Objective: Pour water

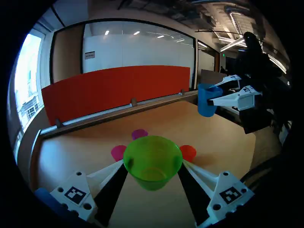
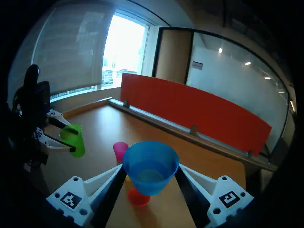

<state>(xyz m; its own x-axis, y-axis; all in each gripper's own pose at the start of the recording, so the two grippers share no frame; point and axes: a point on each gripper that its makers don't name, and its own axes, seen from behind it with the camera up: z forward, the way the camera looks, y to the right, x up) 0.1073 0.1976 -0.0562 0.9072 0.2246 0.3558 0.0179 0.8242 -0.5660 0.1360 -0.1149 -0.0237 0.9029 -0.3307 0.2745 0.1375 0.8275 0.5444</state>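
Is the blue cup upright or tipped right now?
Upright. The blue cup is held in the right gripper with its rim level and mouth facing up; in the left gripper view its sides stand vertical.

- Left gripper point(image 1: 152, 162) points forward and level, its 2 fingers pressed against opposite sides of an upright green cup point(image 1: 152, 178)
- Right gripper point(image 2: 150, 167) clamps an upright blue cup point(image 2: 150, 178) between its 2 fingers in the same way
- The 2 grippers face each other, well apart; the hands holding them are too dark to make out
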